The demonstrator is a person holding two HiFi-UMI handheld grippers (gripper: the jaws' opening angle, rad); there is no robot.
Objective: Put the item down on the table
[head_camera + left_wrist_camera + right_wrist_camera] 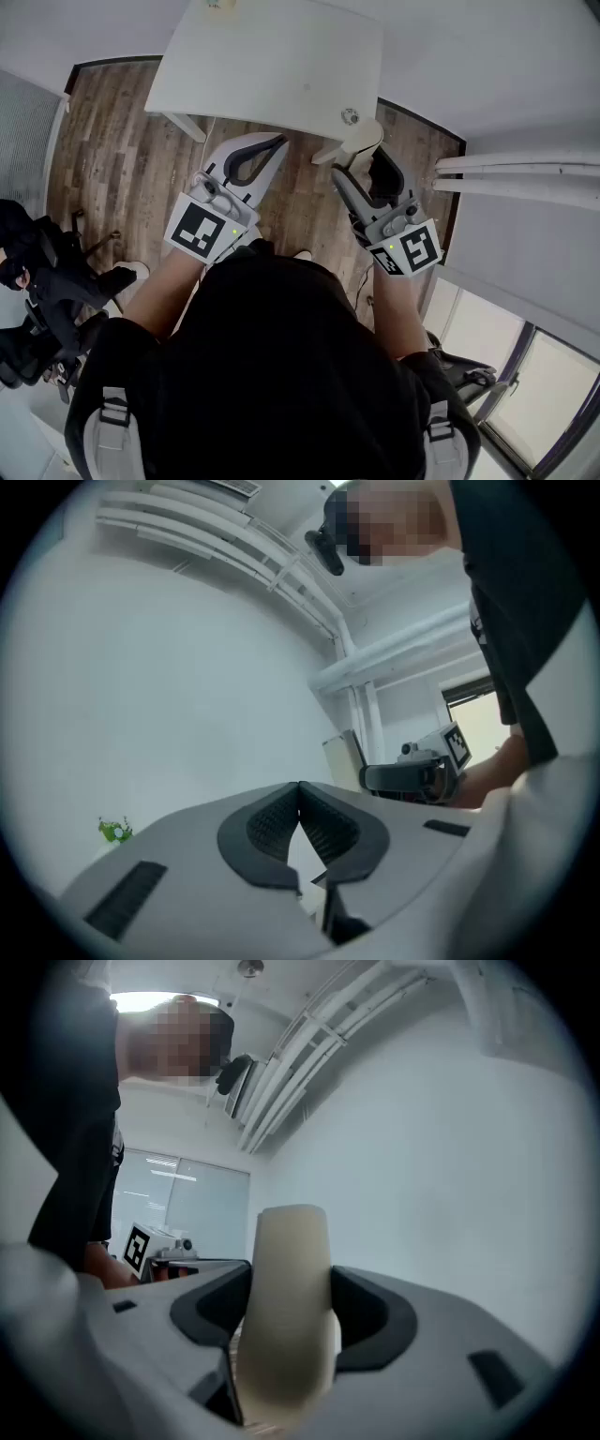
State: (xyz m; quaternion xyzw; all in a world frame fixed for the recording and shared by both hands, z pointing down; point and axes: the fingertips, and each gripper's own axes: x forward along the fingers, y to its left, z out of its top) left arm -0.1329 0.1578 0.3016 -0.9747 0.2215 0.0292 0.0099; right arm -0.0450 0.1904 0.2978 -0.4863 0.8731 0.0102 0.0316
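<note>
One cream, rounded item [286, 1307] stood clamped between the two jaws of the right gripper [367, 173], with a pad pressed against each of its sides. It was held up at the near edge of the table, ahead of that gripper's tips. The one white table [272, 66] lay ahead of both grippers. One small round thing [350, 116] sat on it just beyond the item, close to that edge. A wide stretch of bare top lay ahead of the left gripper [278, 142]. That gripper's jaws were together on nothing, beside the right gripper but apart from it. Wooden floor [112, 141] showed below both.
</note>
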